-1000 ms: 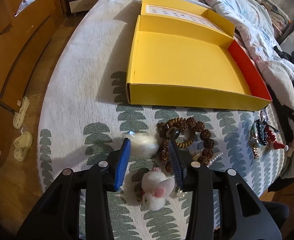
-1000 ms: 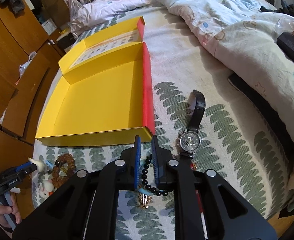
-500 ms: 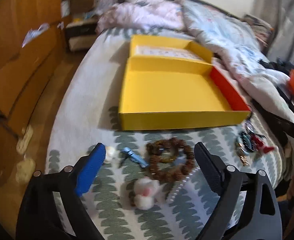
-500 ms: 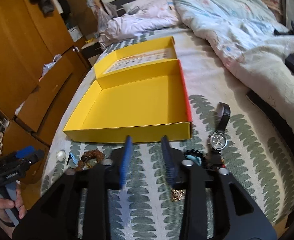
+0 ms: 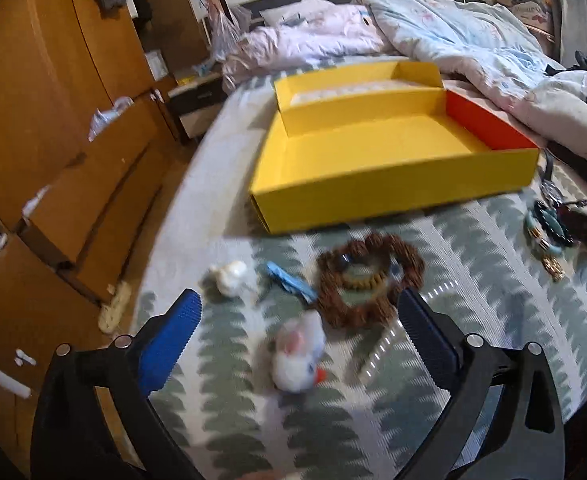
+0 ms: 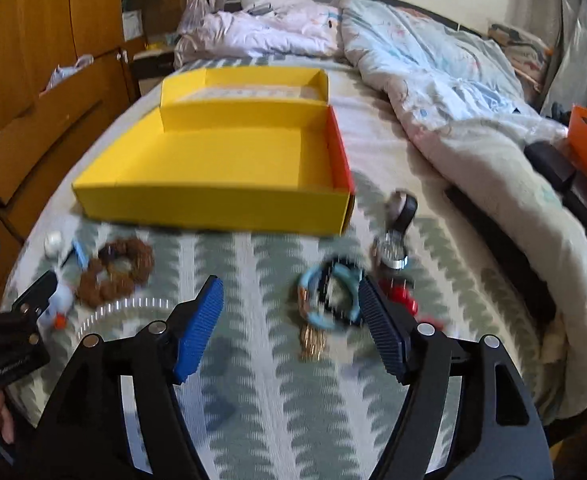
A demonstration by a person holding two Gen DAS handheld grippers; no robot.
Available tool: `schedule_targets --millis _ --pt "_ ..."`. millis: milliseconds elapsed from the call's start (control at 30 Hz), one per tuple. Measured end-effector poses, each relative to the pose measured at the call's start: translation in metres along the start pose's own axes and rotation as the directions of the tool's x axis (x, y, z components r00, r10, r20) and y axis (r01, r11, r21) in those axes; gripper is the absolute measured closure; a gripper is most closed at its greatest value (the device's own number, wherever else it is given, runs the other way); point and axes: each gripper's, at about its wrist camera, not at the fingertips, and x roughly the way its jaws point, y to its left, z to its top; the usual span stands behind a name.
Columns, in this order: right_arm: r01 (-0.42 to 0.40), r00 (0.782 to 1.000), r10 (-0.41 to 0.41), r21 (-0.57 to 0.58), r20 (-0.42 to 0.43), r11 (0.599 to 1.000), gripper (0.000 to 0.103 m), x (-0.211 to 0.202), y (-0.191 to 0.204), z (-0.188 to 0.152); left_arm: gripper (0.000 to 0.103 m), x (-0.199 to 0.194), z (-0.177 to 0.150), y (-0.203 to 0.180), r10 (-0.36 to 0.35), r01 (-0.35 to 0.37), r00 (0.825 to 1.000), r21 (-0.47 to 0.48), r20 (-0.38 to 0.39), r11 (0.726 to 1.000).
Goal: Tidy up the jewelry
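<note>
Both views look forward and downward along a hand-held gripper, from the foot end of the bed toward the pillows. The left wrist view sits at the bed's left side, close above the brown bead bracelet, with the wardrobe at its left. The right wrist view sits further right, close above the blue bracelets. Both share the yellow box, both jewelry clusters and the quilt.
</note>
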Motion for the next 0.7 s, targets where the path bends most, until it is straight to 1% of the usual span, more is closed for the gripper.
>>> schedule_targets --millis 100,267,433,633,700 --pt "0.012 1.000 -0.012 0.001 -0.027 1.000 0.030 0.000 0.001 -0.017 0.006 -0.002 -0.004 0.001 -0.029 0.029 0.999 -0.022 -0.017 0.999" --pt "0.009 0.999 -0.008 0.027 -0.052 1.000 0.030 -0.006 0.001 -0.042 0.006 -0.017 -0.009 0.001 -0.034 0.035 0.999 -0.045 0.020 0.998" --pt "0.020 0.998 -0.018 0.037 -0.054 0.999 0.030 -0.009 -0.003 -0.046 0.006 -0.017 -0.015 -0.001 -0.053 0.053 0.999 -0.056 0.007 0.997" --pt "0.014 0.999 -0.011 0.055 -0.052 0.998 0.030 -0.010 -0.006 -0.044 0.006 -0.020 -0.017 -0.010 -0.035 0.035 0.999 -0.033 0.009 0.999" --pt "0.017 0.999 -0.015 0.052 -0.053 0.998 0.030 -0.010 -0.006 -0.044 0.006 -0.022 -0.017 -0.010 -0.042 0.042 0.999 -0.035 0.013 0.998"
